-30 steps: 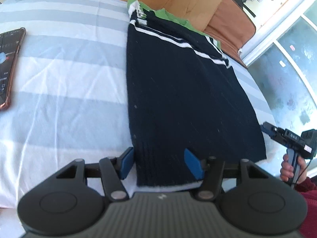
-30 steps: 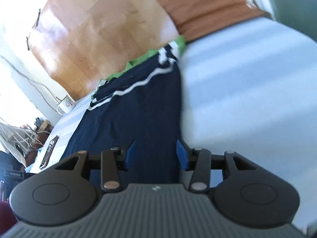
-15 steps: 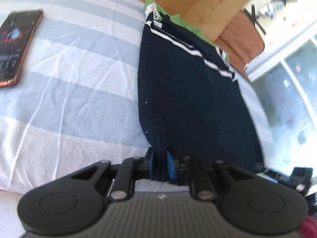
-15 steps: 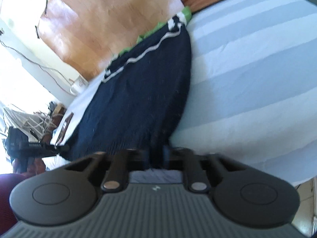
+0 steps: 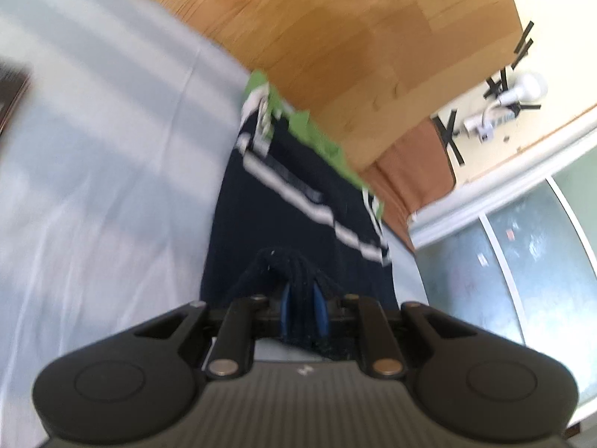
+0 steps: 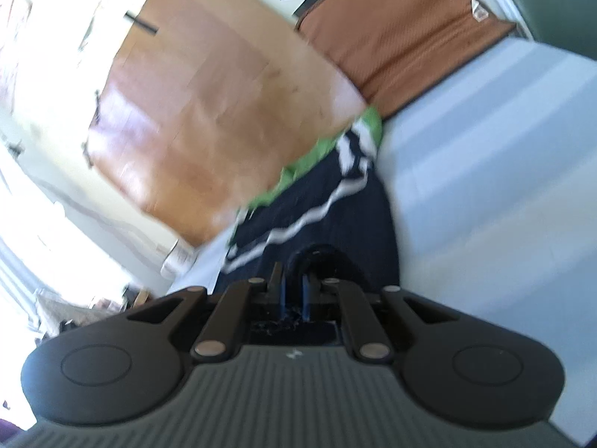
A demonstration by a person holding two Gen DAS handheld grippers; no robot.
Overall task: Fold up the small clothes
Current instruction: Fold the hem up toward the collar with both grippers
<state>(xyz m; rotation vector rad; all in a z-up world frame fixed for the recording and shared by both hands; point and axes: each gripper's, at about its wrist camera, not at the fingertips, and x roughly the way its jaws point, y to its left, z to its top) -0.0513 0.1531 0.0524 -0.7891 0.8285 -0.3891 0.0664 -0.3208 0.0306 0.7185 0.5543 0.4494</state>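
Note:
A small dark navy knit garment [image 5: 283,216] with white stripes lies lengthwise on the striped bed; it also shows in the right wrist view [image 6: 335,216]. A green cloth [image 5: 317,138] peeks out beyond its far end. My left gripper [image 5: 303,310] is shut on the garment's near hem, which bunches up between the blue pads. My right gripper [image 6: 294,295] is shut on the hem's other corner, lifted off the bed. Both views are blurred by motion.
The bed sheet [image 5: 93,171] has pale blue and white stripes. A wooden headboard [image 5: 354,37] and a brown cushion [image 6: 403,30] stand beyond the garment. A phone's edge [image 5: 11,93] lies at far left. A glass door [image 5: 522,261] is on the right.
Both grippers, shut on the near hem since half a second ago, have lifted it and moved forward towards the headboard. The garment's near part now rises off the sheet.

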